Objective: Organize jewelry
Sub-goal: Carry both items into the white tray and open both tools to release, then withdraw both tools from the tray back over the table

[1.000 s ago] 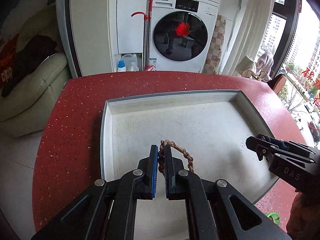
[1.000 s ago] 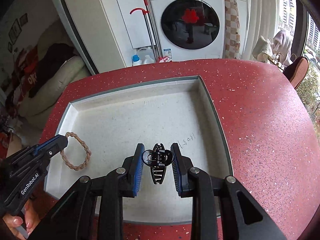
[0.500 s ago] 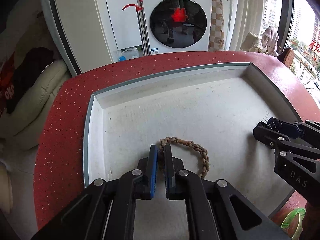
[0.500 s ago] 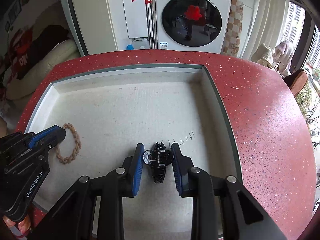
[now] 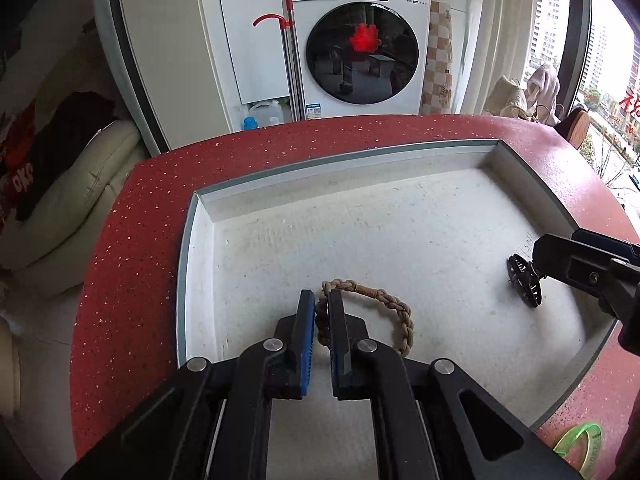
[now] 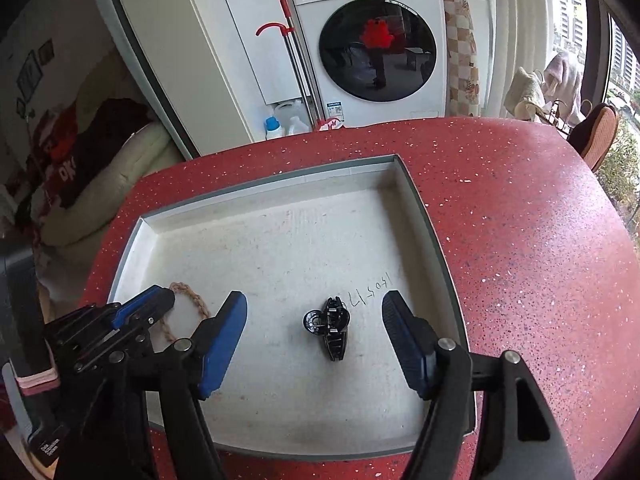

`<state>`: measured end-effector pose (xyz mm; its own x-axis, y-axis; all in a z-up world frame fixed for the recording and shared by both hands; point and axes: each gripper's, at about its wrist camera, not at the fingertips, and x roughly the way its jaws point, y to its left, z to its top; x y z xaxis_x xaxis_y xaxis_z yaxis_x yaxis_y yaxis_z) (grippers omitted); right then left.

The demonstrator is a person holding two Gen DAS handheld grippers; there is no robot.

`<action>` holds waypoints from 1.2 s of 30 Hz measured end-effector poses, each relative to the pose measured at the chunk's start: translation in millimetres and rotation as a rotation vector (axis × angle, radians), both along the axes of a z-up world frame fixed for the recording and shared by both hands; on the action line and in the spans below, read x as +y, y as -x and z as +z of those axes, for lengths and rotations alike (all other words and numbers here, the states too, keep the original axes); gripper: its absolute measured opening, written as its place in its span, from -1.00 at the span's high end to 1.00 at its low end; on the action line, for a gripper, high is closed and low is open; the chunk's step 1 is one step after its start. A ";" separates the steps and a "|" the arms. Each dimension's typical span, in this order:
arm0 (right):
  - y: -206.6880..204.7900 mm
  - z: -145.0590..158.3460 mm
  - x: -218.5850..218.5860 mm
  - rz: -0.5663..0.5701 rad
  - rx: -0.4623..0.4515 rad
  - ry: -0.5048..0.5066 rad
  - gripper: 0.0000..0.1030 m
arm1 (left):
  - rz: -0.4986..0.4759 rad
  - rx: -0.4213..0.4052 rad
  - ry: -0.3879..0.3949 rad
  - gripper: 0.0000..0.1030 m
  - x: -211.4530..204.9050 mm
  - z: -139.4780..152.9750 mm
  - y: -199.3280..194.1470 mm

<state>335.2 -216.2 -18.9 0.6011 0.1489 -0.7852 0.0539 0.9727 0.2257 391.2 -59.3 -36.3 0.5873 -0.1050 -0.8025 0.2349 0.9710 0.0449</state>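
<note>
A braided tan rope bracelet [image 5: 394, 308] lies on the floor of the white tray [image 5: 248, 184] with its left side pinched in my left gripper [image 5: 319, 304], which is shut on it. It also shows in the right wrist view [image 6: 194, 300]. A black hair claw clip [image 6: 331, 326] lies on the tray floor between the spread fingers of my right gripper [image 6: 314, 310], which is open and not touching it. The clip also shows in the left wrist view [image 5: 524, 280], partly behind the right gripper [image 5: 560, 256].
The white tray [image 6: 424, 208] sits on a round red speckled table [image 6: 520, 220]. A green ring [image 5: 580, 444] lies on the table near the tray's right front corner. A washing machine [image 5: 360, 40] and a cream sofa [image 5: 68, 200] stand beyond the table.
My right gripper has opened and let go of the black clip, which now lies on the tray floor. My left gripper stays shut on the bracelet, lowered onto the tray.
</note>
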 end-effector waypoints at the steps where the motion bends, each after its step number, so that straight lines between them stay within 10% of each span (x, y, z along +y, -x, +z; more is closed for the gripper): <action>1: 0.2 0.9 -1.6 -0.003 -0.002 -0.009 -0.43 | -0.002 -0.002 0.000 0.53 -0.2 0.6 1.0; 16: 12.3 15.3 -7.3 -0.014 -0.049 -0.061 -0.55 | -0.003 -0.024 0.016 0.52 2.2 13.2 2.6; 18: 13.5 16.8 -9.4 -0.019 -0.051 -0.068 -0.55 | 0.004 -0.022 0.024 -0.25 3.6 14.8 2.3; 19: 14.7 17.3 -9.5 -0.020 -0.052 -0.069 -0.55 | 0.019 -0.025 0.022 -1.00 5.4 16.0 2.7; 36: 58.0 37.0 -4.1 -0.008 -0.121 -0.055 -1.00 | 0.024 -0.132 0.066 -1.00 24.3 47.8 49.9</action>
